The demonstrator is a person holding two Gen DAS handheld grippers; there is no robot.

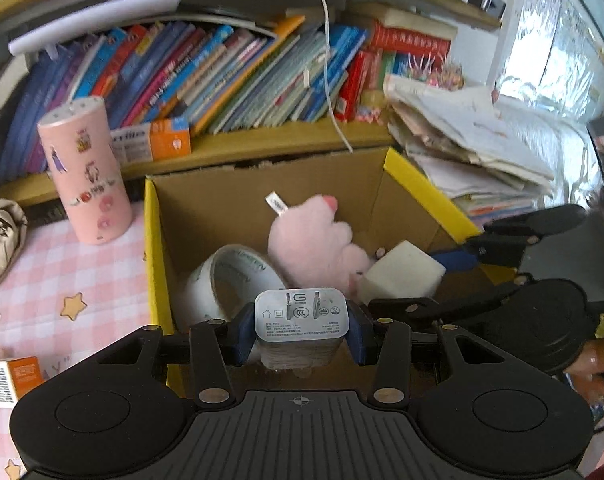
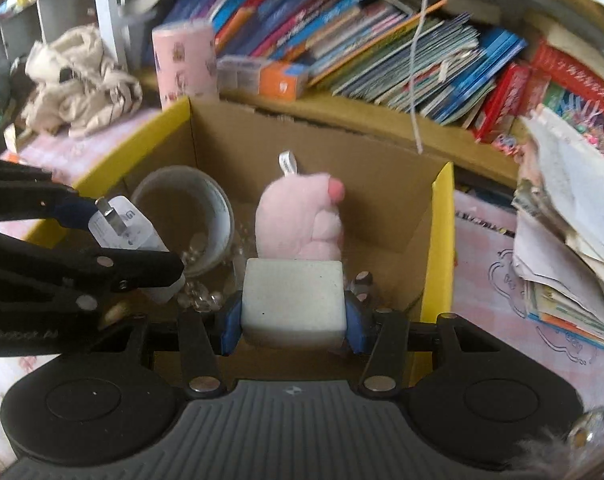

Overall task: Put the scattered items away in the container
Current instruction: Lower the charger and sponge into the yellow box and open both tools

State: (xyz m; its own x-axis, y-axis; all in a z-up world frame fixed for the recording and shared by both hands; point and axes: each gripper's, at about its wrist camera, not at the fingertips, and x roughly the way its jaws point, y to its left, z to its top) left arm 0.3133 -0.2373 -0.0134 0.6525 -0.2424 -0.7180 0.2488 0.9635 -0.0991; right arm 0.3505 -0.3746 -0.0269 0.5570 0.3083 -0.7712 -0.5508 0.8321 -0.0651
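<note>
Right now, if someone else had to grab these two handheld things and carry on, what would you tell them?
Left gripper: jaws shut on the white charger plug, held over the cardboard box.
Right gripper: jaws shut on the white foam block, also over the box.
Already in the box: tape roll, pink plush toy, some clear beads.
Left to do: release both items into the box. A small orange carton lies outside on the checked cloth; it may need tidying too.

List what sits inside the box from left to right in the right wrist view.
Charger held by the left gripper → tape roll → pink plush.
</note>
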